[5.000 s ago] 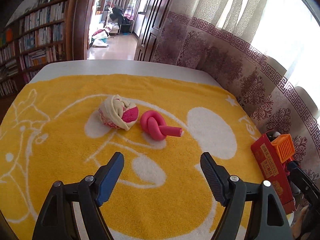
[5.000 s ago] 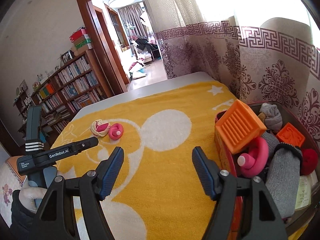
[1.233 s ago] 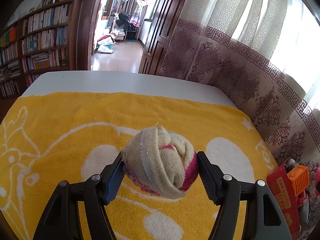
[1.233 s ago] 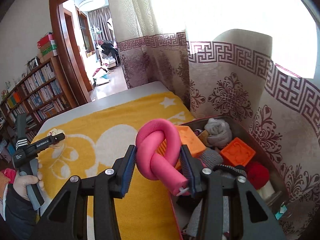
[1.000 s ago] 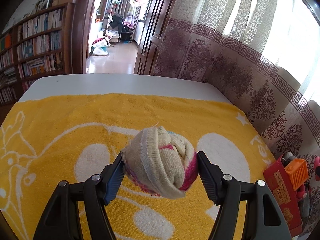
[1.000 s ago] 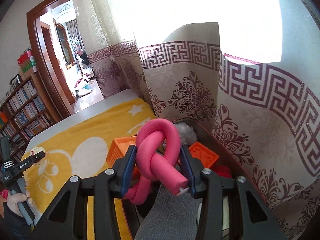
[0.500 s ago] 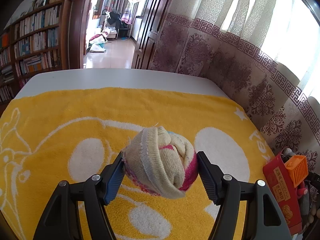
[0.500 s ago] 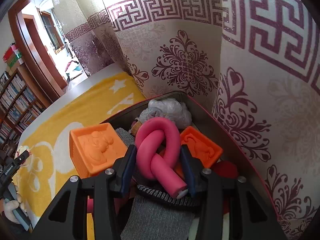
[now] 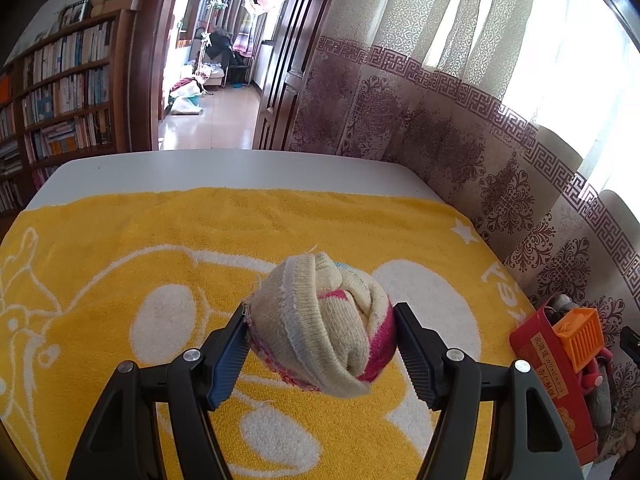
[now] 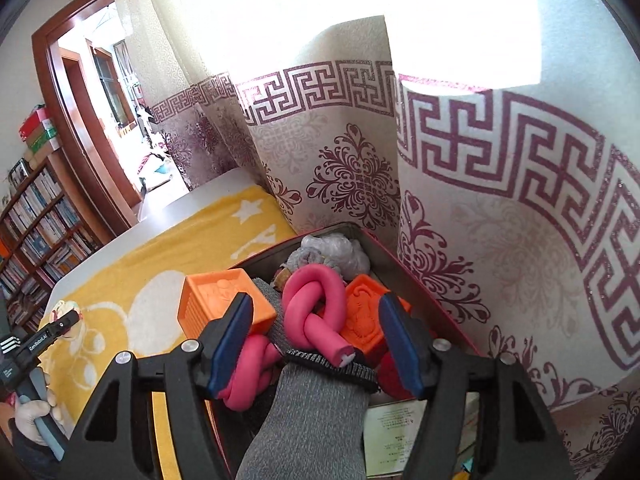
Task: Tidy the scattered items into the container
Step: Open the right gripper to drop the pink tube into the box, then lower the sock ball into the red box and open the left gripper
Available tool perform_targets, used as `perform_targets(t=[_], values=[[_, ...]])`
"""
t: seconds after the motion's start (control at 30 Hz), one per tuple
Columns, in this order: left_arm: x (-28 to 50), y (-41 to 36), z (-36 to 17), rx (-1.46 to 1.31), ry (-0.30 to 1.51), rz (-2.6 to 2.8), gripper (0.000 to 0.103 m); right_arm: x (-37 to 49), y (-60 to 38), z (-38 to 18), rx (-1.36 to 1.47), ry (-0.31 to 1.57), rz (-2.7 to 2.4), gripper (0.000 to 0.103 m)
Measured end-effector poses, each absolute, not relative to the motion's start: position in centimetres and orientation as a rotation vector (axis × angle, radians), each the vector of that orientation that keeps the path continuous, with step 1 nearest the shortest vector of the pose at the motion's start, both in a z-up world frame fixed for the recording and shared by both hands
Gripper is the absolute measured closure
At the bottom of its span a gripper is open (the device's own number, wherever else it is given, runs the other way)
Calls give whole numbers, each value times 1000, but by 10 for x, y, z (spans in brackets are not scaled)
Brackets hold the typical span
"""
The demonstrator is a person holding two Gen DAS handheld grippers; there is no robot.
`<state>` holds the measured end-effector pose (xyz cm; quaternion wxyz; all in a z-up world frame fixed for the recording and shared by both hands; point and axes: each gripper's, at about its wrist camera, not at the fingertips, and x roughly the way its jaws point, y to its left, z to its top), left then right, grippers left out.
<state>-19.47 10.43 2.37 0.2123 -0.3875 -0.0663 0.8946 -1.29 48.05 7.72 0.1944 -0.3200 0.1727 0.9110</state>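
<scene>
My left gripper [image 9: 320, 344], marked "GenRobot.AI", pinches the rolled cream-and-pink knitted sock ball [image 9: 322, 324]; my right gripper [image 10: 316, 344] is opening around the knotted pink foam tube [image 10: 316, 308] at centre frame, pads clear.

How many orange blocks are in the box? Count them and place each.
2. One orange block stands at the box's towel-side edge; the other lies right of the pink knot. More may be buried.

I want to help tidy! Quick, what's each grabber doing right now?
Left gripper: closed on the rolled sock.
Right gripper: opening, the pink knotted tube lies loose between its jaws.
</scene>
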Motion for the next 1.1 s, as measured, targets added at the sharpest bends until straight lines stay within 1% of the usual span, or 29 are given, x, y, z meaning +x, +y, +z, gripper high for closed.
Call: perform_targets(t=[0.17, 0.27, 0.33, 0.47, 0.53, 0.6, 0.77, 0.9, 1.0, 1.1], values=[[-180, 114, 39, -1015, -162, 2459, 32, 14, 477, 85, -848, 465, 2558, 31], [-168, 124, 49, -980, -133, 2437, 32, 24, 473, 80, -849, 378, 2524, 31], [-160, 132, 53, -965, -122, 2416, 32, 22, 471, 70, -887, 309, 2504, 31], [-139, 144, 61, -946, -113, 2370, 32, 19, 469, 48, -971, 239, 2482, 31], [-128, 151, 65, -936, -108, 2349, 32, 13, 465, 36, -1033, 155, 2437, 31], [-117, 158, 69, -926, -101, 2327, 32, 12, 463, 27, -1065, 109, 2431, 31], [-90, 179, 77, -896, -77, 2273, 32, 25, 466, 33, -1023, 129, 2485, 31], [-72, 204, 81, -889, -51, 2203, 32, 42, 465, 49, -931, 146, 2541, 31], [-55, 228, 82, -877, -6, 2151, 32, 57, 469, 66, -829, 210, 2584, 31], [-41, 254, 81, -871, 42, 2098, 32, 72, 476, 82, -734, 319, 2644, 31]])
